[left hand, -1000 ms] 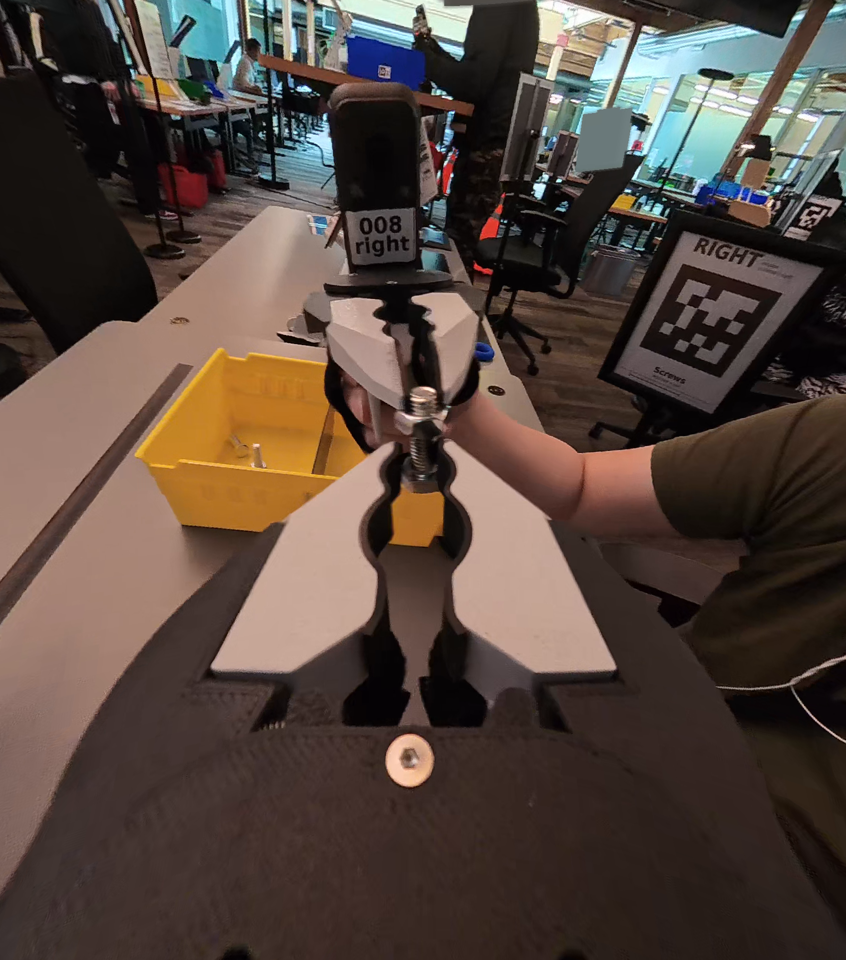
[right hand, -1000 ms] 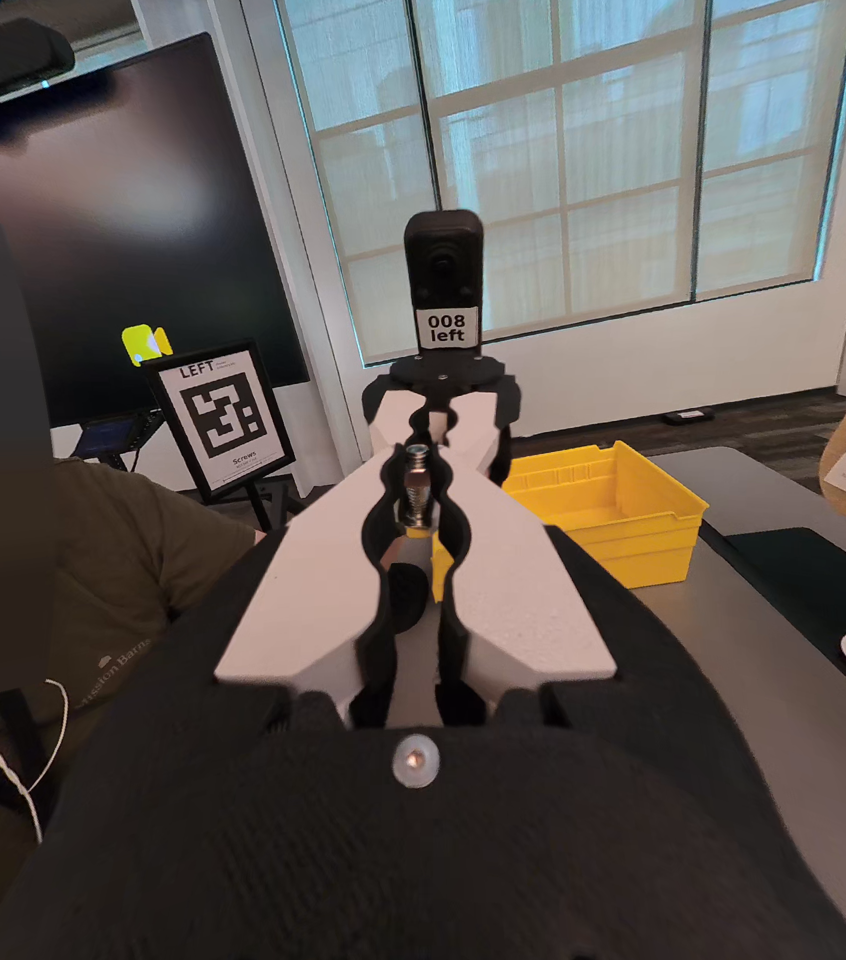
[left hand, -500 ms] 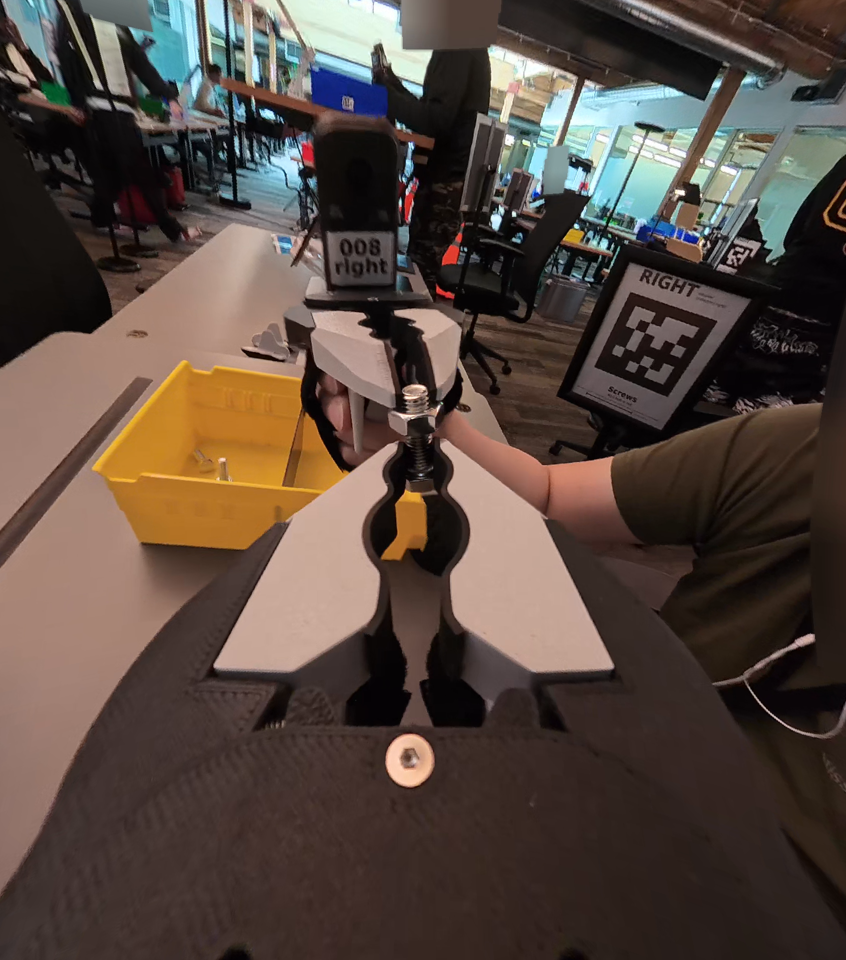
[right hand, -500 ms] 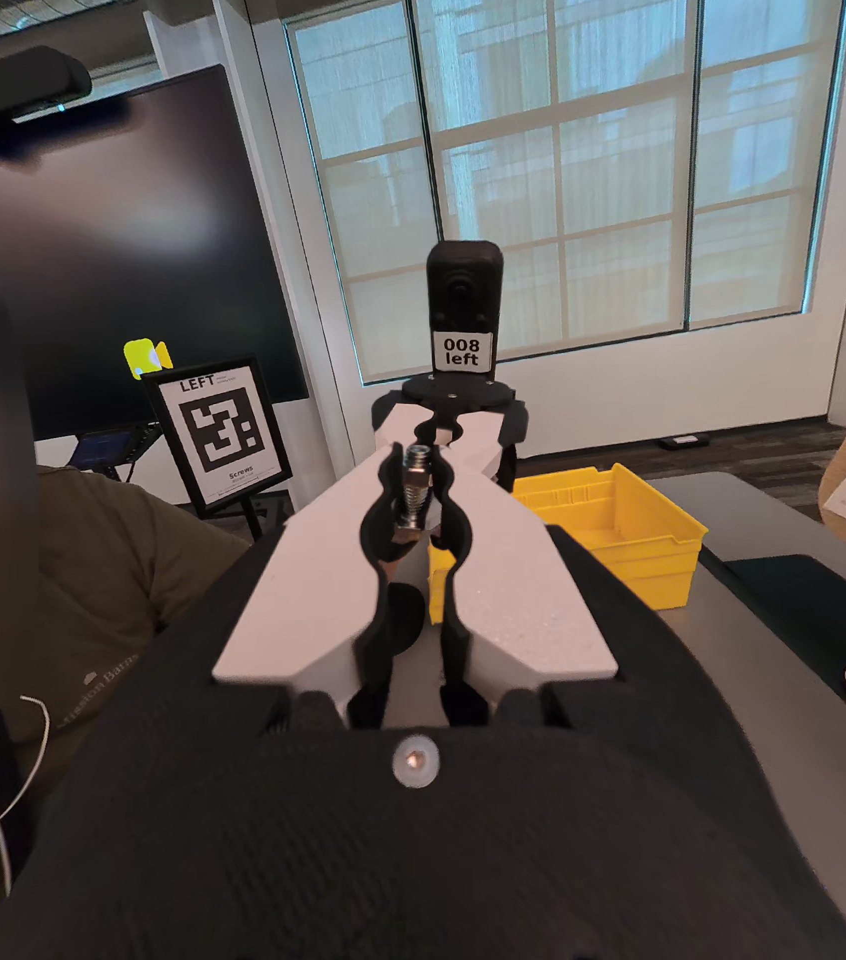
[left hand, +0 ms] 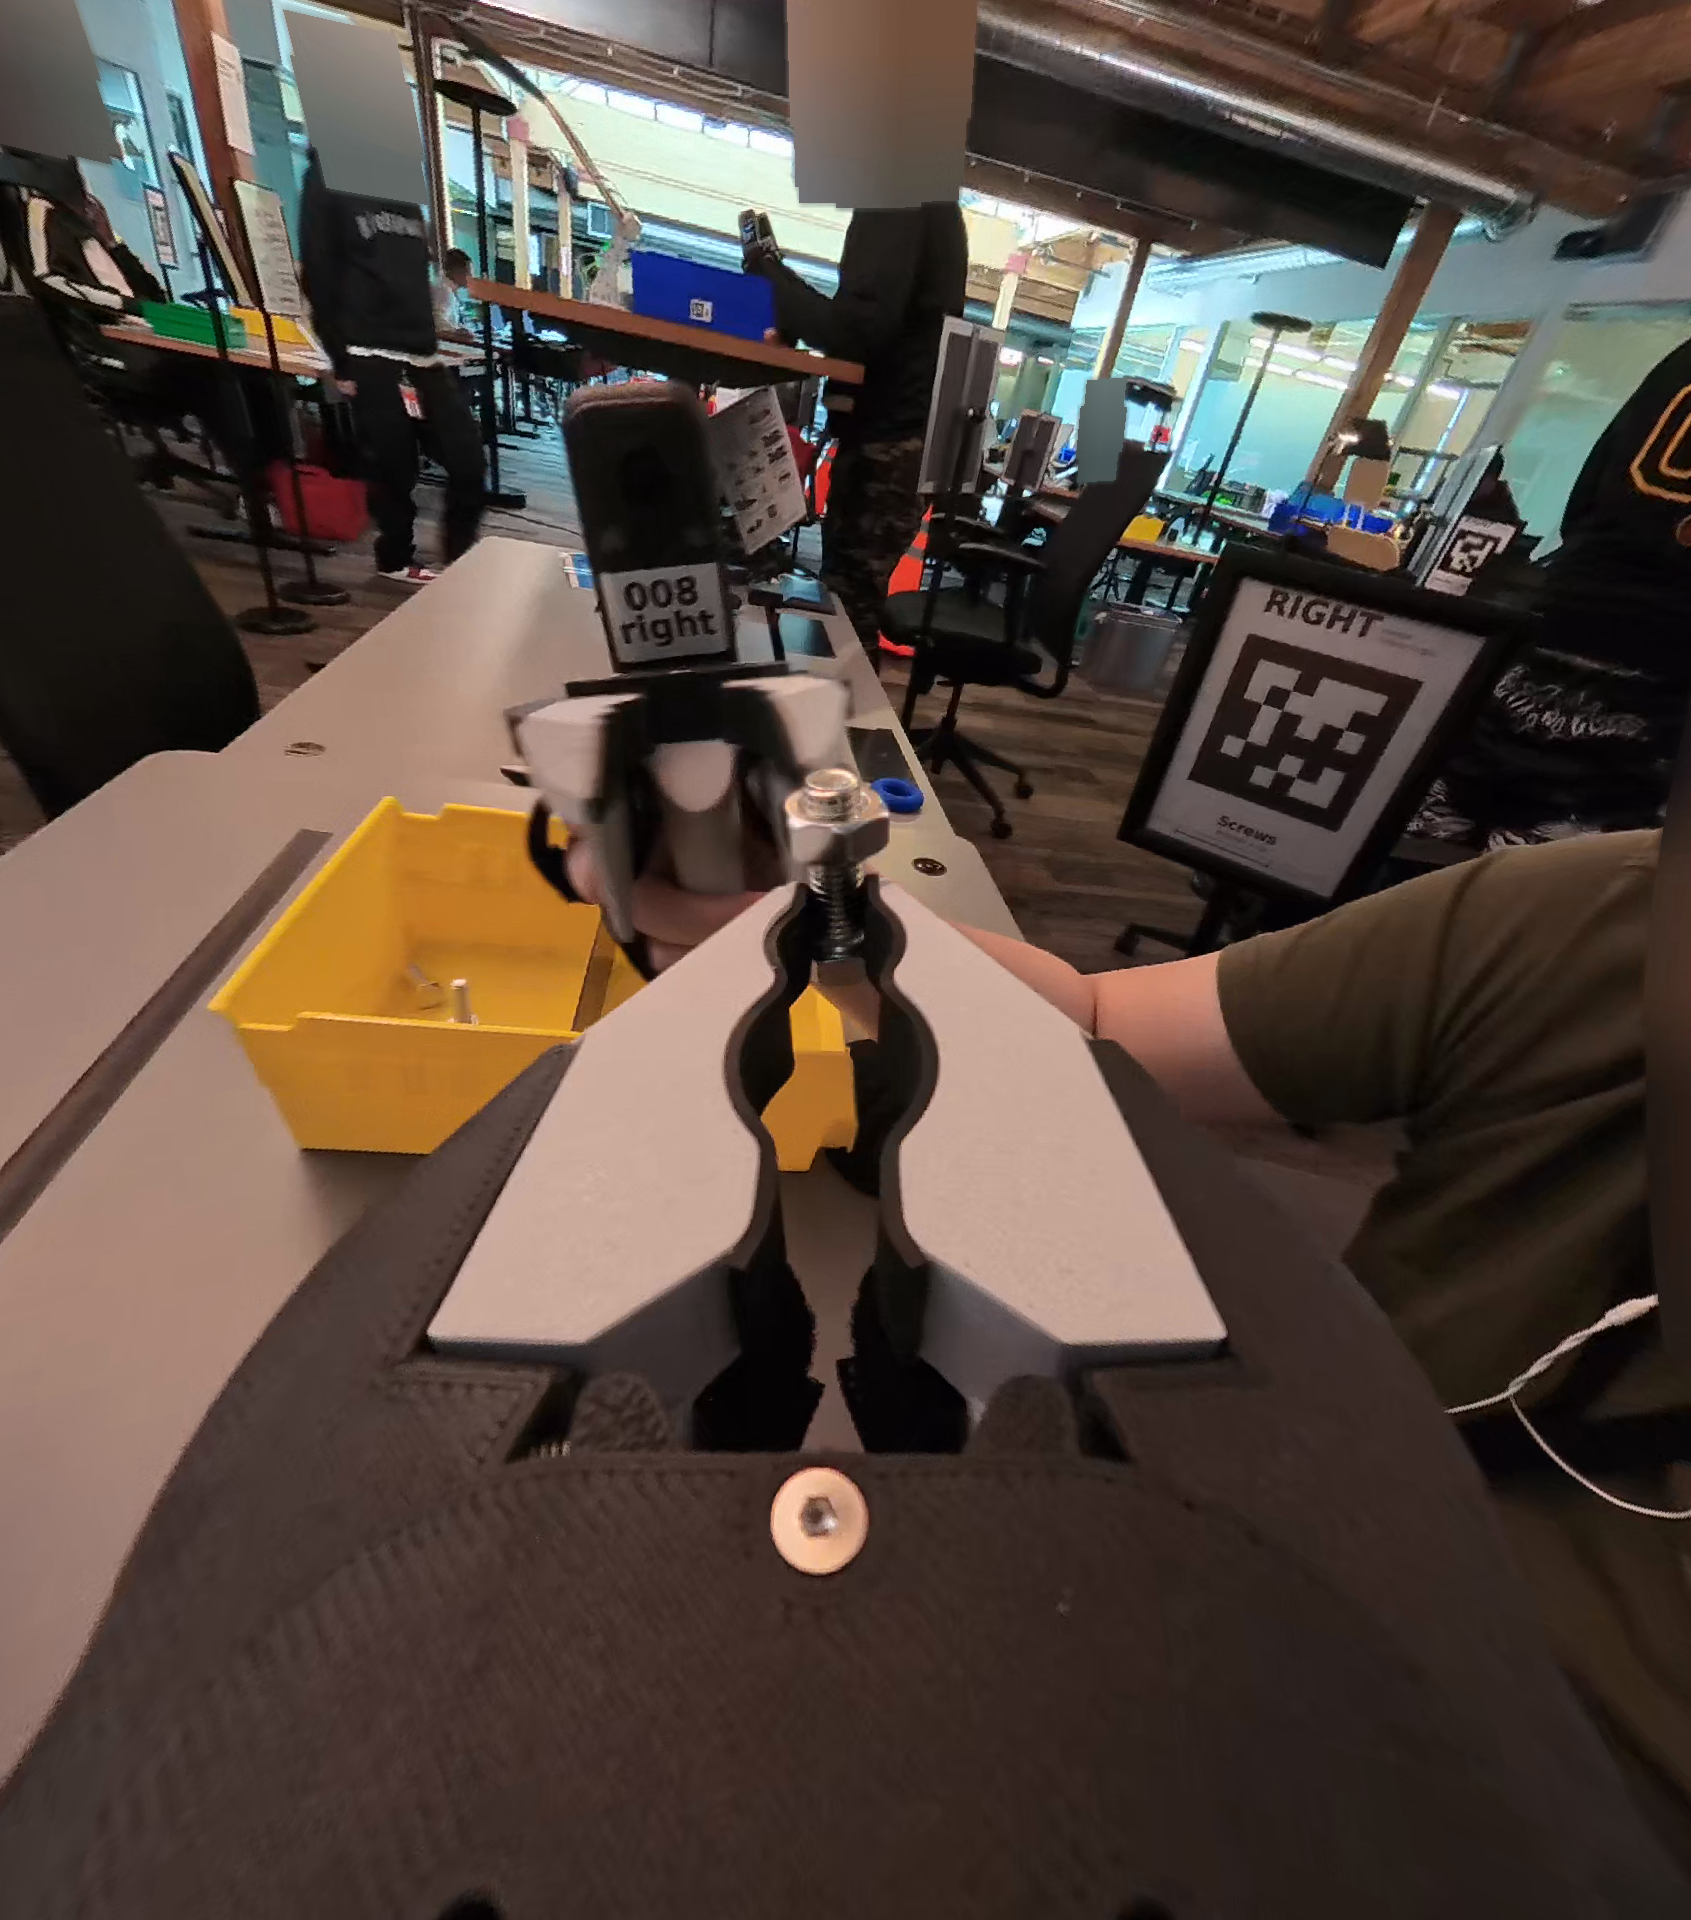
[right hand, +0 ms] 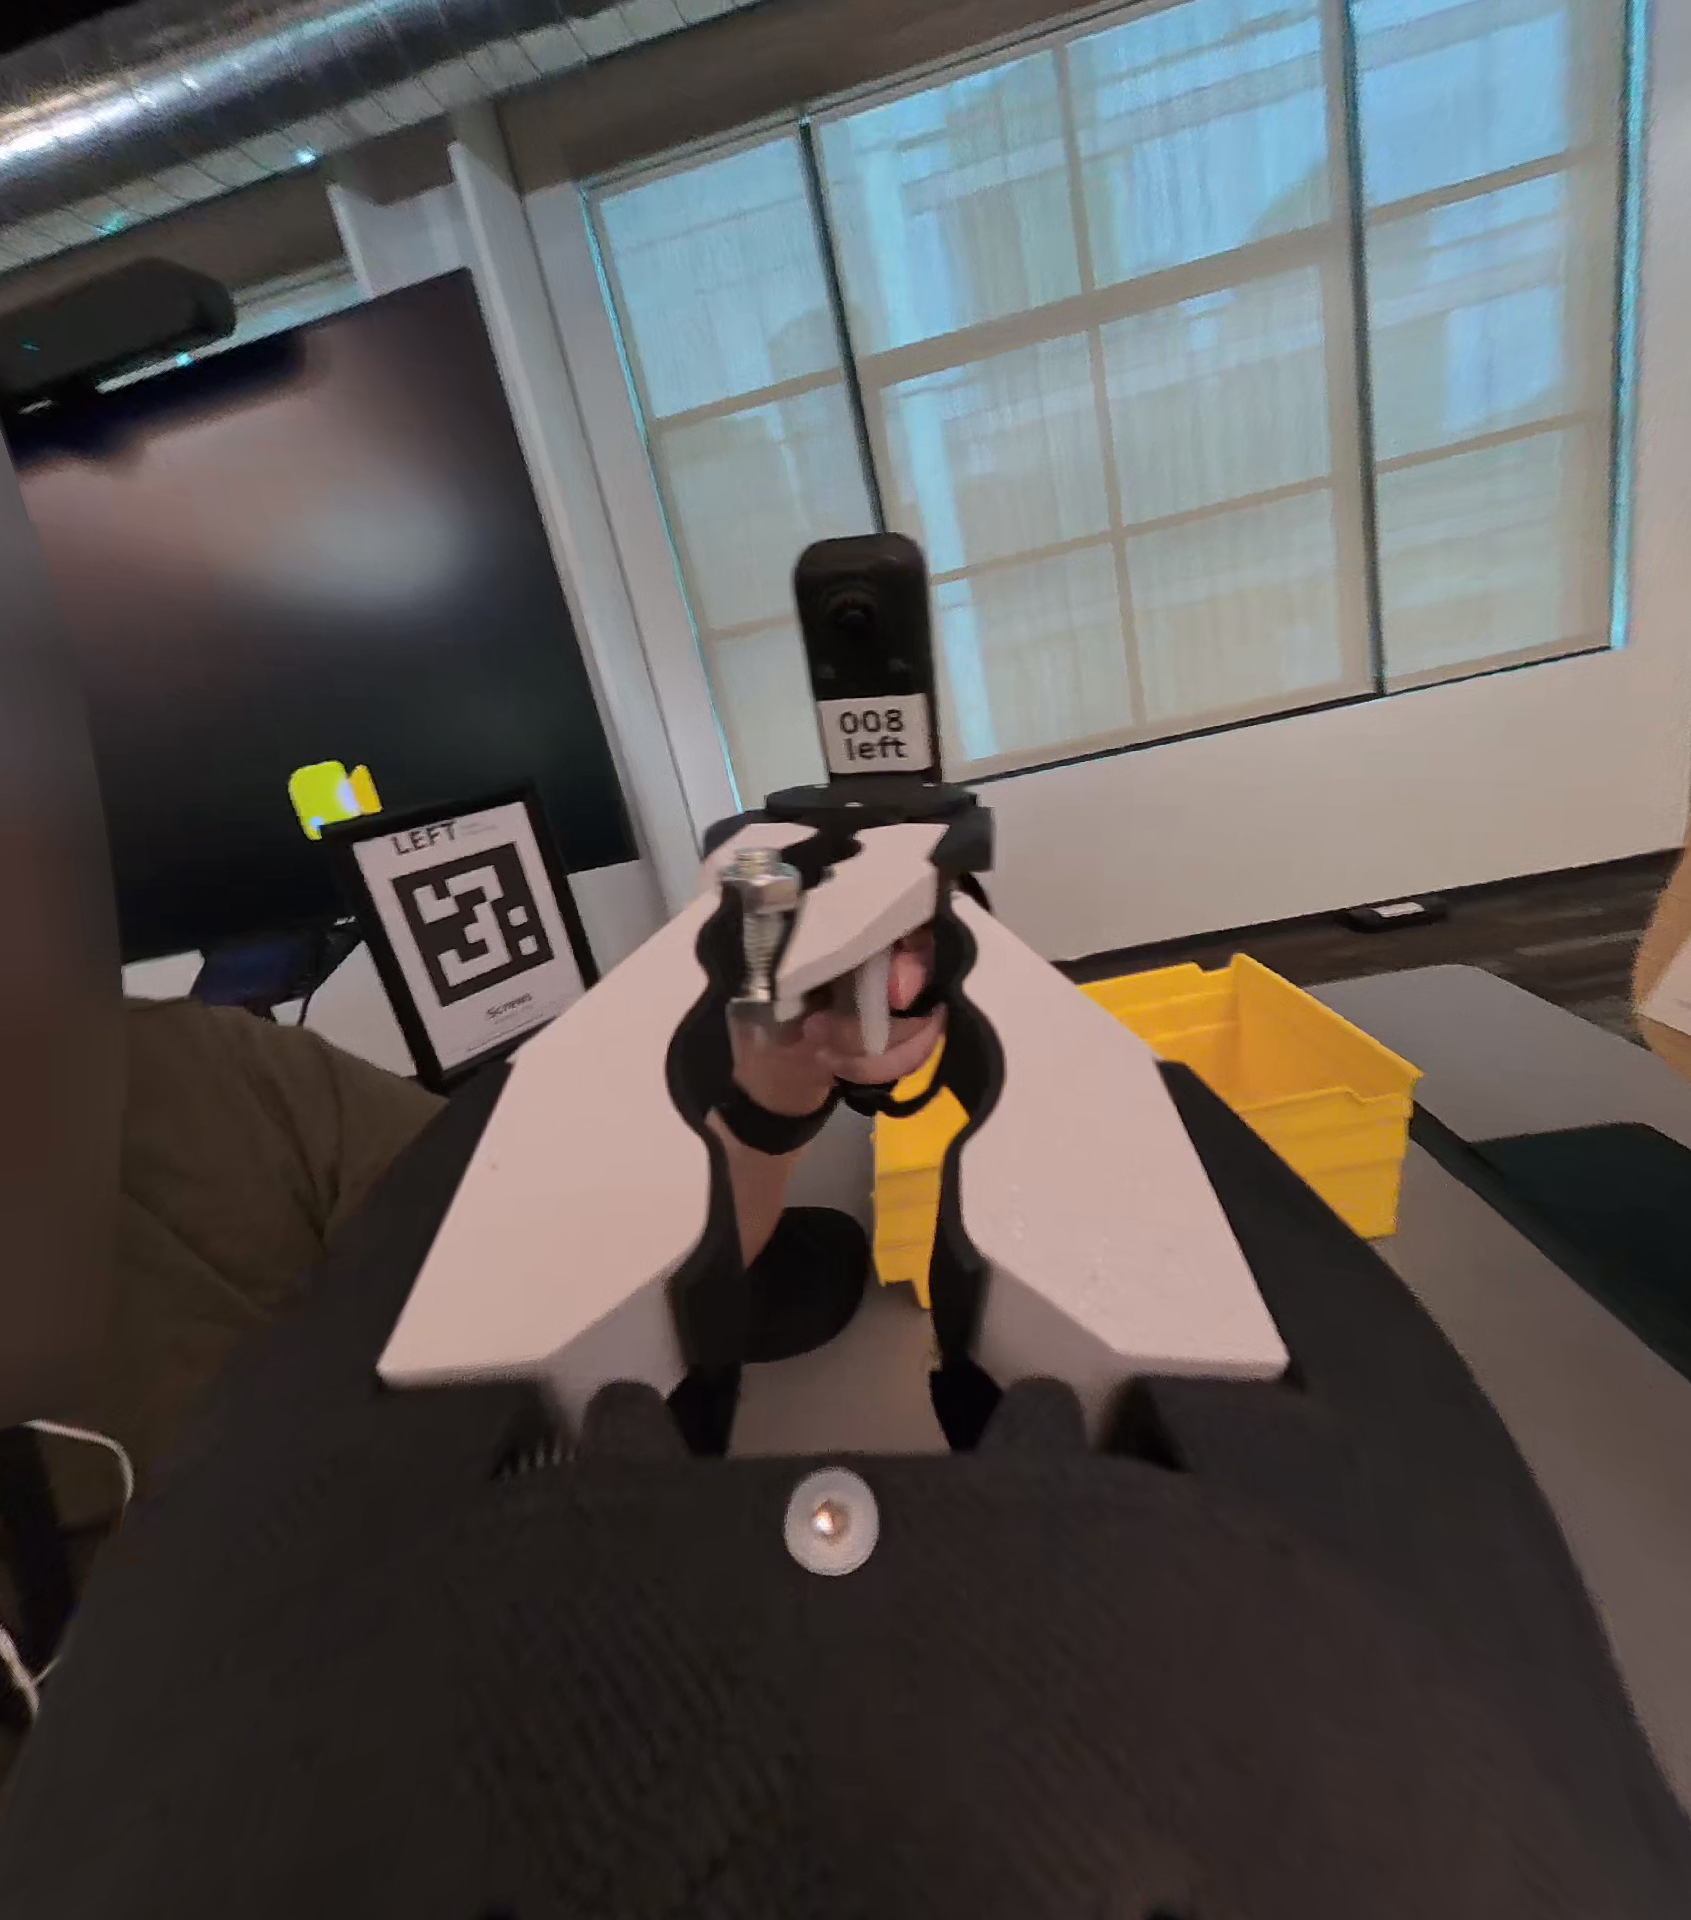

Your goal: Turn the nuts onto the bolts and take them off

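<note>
bin: yellow bin sits on the desk at left; two loose bolts lie inside, seen only in the left wrist view

left hand-held gripper: narrow, clamped on the bolt at its lower shank, holding it upright above the desk

nut: sits near the top of the bolt's thread, with the thread tip showing above it

right hand-held gripper: jaws spread wide, holding nothing; in the left wrist view it stands just left of the nut, apart from it

step, by my judgement: regrasping between turns of the nut; whether it is going on or coming off I cannot tell

doing it well: close squarely on two opposite flats of the nut, twist about the bolt's axis, keep the left grip firm so the bolt does not spin or tilt

views: the right wrist view shows the bolt head below the left fingers and the hand behind them; it is slightly blurred
</note>
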